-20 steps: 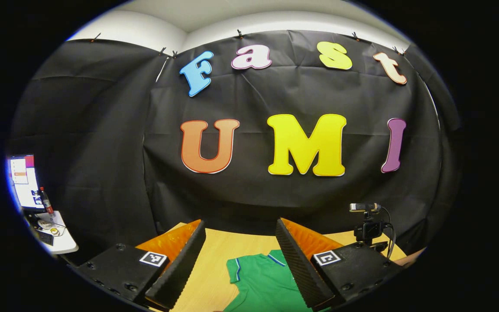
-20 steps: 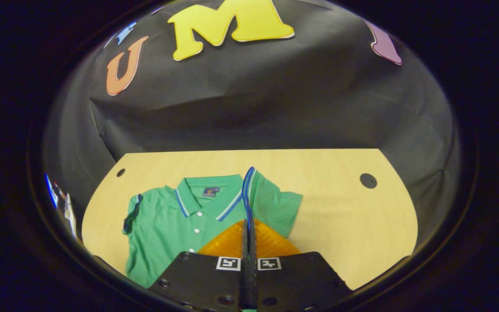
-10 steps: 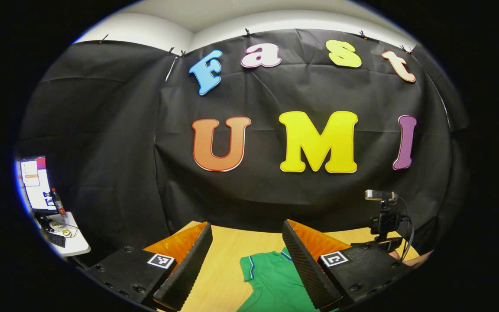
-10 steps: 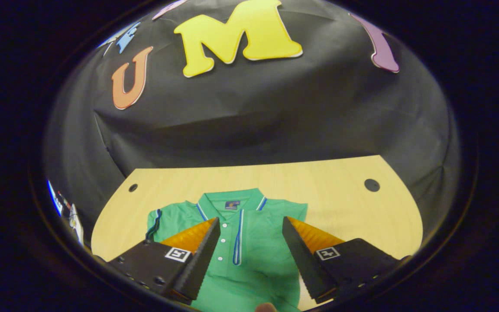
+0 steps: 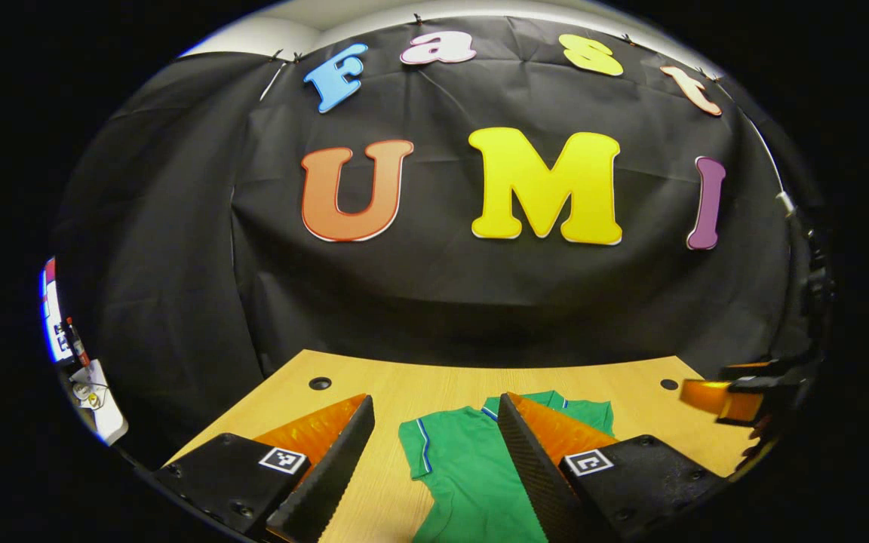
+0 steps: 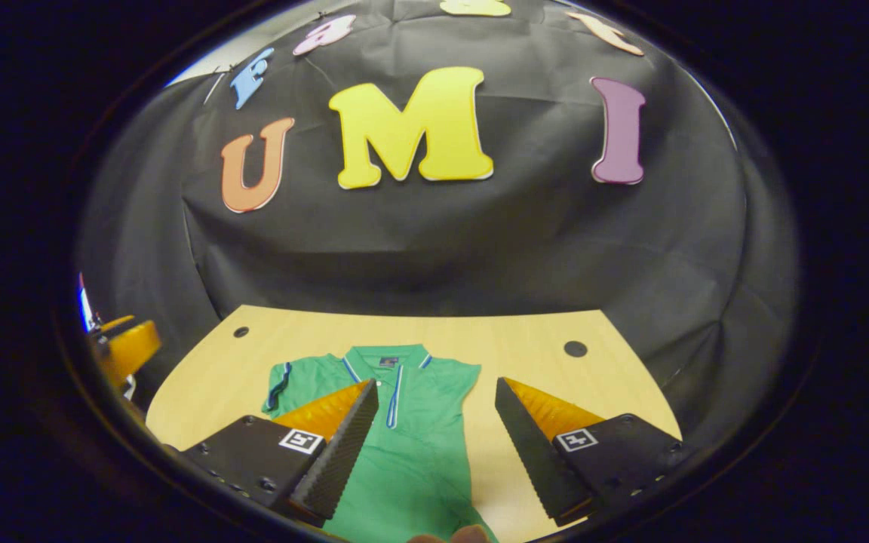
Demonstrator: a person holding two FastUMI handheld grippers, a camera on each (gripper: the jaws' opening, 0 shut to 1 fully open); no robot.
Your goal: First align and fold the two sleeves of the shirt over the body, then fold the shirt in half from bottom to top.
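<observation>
now | left gripper (image 5: 434,460) spread | right gripper (image 6: 434,445) spread | shirt (image 6: 404,452) flat, collar visible

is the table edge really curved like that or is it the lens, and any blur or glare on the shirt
Left gripper view: the table far edge bows, as fisheye lenses bend lines; the shirt looks sharp and evenly lit, no glare. Right gripper view: same bowing of the table, the shirt crisp at centre, the scene dimmer toward the rim.
</observation>
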